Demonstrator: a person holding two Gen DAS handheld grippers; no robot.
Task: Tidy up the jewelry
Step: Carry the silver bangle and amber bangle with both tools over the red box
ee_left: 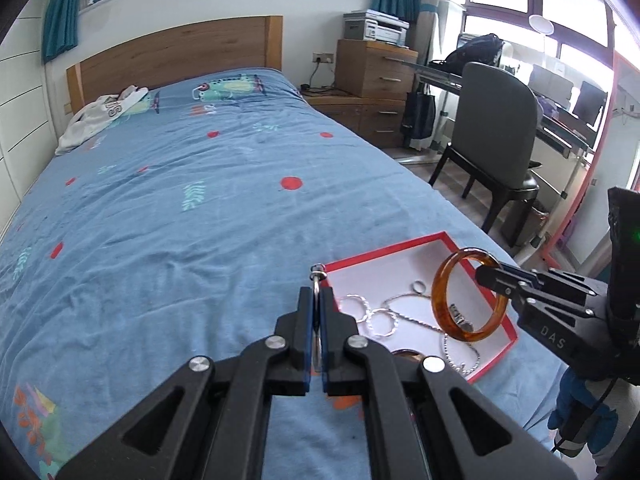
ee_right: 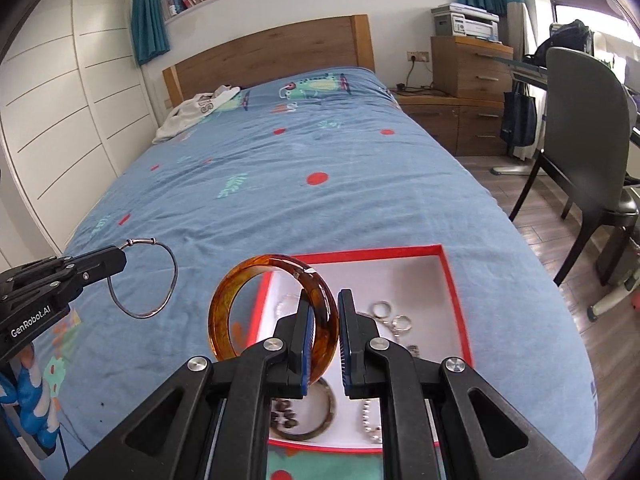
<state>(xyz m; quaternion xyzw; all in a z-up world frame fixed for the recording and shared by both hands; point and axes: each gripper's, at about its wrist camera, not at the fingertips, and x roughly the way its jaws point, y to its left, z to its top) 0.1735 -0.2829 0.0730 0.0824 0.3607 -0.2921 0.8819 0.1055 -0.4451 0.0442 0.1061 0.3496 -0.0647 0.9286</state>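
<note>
Amber bangle (ee_right: 276, 312): held upright in the air above the near-left part of the red box (ee_right: 454, 280), rim pinched between the blue pads of the right hand-held gripper (ee_right: 322, 334), jaws only slightly apart with the band between them. In the left wrist view the same bangle (ee_left: 470, 294) hangs over the box's right half, gripped at its far-right edge

Thin wire hoop (ee_right: 144, 278): dark metal, with a small clasp at the top, clear of the bedspread to the left of the box. The left hand-held gripper (ee_left: 317, 312) is closed tight on it; from its own camera only a sliver of the hoop (ee_left: 317, 276) shows, poking out beyond the fingertips

Red box: shallow, white-lined, lying on the bed (ee_left: 160, 220) near its right edge at the near end. Inside: silver rings (ee_right: 390, 316) toward the right, linked silver hoops and a chain (ee_left: 384, 314), a dark bangle (ee_right: 320, 416) and some dark beads at the near side, and a beaded silver strand (ee_right: 370, 420). A small dark item lies under the amber bangle in the left view; too small to identify, possibly a watch or clasp

Bed: blue printed cover with red dots, wooden headboard (ee_right: 272, 52) at the far end, white garment (ee_right: 200, 112) at far left. Chair (ee_left: 496, 136) and wooden drawers (ee_left: 374, 68) to the right

A blue glove (ee_right: 34, 404) shows at the left hand
</note>
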